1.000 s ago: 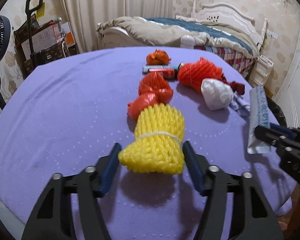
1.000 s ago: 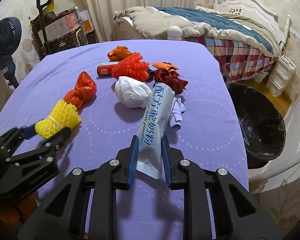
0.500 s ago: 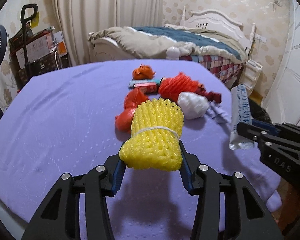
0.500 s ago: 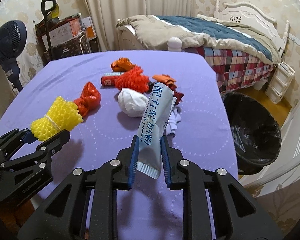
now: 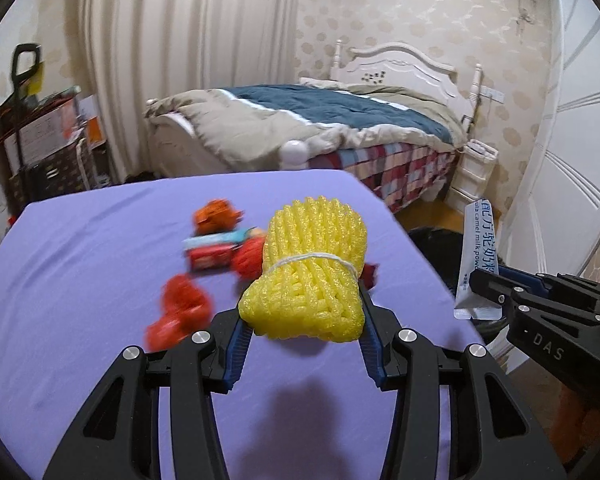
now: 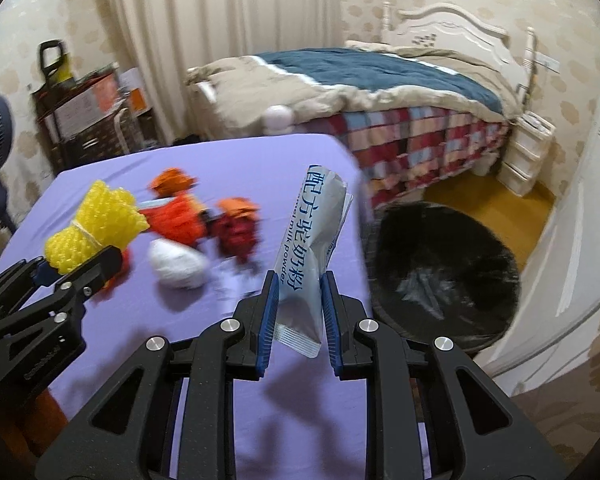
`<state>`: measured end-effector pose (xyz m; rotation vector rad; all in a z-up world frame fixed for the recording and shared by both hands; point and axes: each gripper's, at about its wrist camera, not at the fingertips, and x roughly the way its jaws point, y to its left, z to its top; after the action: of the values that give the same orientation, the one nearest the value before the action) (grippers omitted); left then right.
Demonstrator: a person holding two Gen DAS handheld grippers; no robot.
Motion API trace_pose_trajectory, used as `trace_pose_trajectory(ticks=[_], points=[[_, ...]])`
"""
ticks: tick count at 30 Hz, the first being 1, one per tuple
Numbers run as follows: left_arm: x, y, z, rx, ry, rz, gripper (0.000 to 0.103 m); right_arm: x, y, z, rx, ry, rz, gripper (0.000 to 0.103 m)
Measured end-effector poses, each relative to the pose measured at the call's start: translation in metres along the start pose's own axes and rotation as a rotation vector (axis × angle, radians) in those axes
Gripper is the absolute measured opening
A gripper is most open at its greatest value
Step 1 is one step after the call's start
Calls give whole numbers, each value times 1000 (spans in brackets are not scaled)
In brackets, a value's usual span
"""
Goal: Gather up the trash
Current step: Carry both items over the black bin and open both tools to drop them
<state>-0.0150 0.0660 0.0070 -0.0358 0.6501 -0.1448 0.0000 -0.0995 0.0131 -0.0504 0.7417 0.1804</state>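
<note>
- Left gripper (image 5: pixel 302 334): fingers (image 5: pixel 240 344) are clamped on both sides of the yellow net (image 5: pixel 306 276); the net is held clear above the counter (image 5: pixel 80 272), its flared end toward the camera.
- Yellow net: foam mesh, bound at the waist by a white string (image 5: pixel 312 259); it is also seen from the right wrist view (image 6: pixel 94 226), at the left, in the left gripper.
- Right gripper (image 6: pixel 298 312): fingers (image 6: pixel 268 312) are closed on the lower part of the sachet (image 6: pixel 308 248), which is held upright above the counter's right edge.
- Sachet: pale blue and white, printed with blue characters and "milk powder"; it is seen from the left wrist view (image 5: pixel 478 256) at the far right, in front of the bin.
- Bin (image 6: pixel 444 272): round, lined with a black bag, on the floor just beside the counter's right edge, near the bed (image 6: pixel 360 80).
- Counter: covered with a purple cloth; the remaining trash lies in a loose cluster toward the far side.
- Red bag (image 5: pixel 180 312): crumpled and blurred, on the counter to the left of the left gripper.
- Red packet (image 5: pixel 210 256): flat, lying beyond the red bag.
- Orange wad (image 5: pixel 216 216): farthest item of the cluster.
- Orange net (image 6: pixel 180 220): partly hidden behind the yellow net in the right wrist view.
- White wad (image 6: pixel 178 262): on the counter between the two grippers.
- Dark red wrapper (image 6: pixel 238 236): just beside the white wad, with an orange scrap (image 6: pixel 240 204) behind it.
</note>
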Motion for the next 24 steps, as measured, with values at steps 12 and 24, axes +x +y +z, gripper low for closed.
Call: trace_pose_trajectory(ticks=[12,24], points=[[81,-84,37,90,49,-77,47,53,-106,12,104,56,-165,22],[149,-137,47,158,126,-83,48,91,-161,14,153,114,-204,22]])
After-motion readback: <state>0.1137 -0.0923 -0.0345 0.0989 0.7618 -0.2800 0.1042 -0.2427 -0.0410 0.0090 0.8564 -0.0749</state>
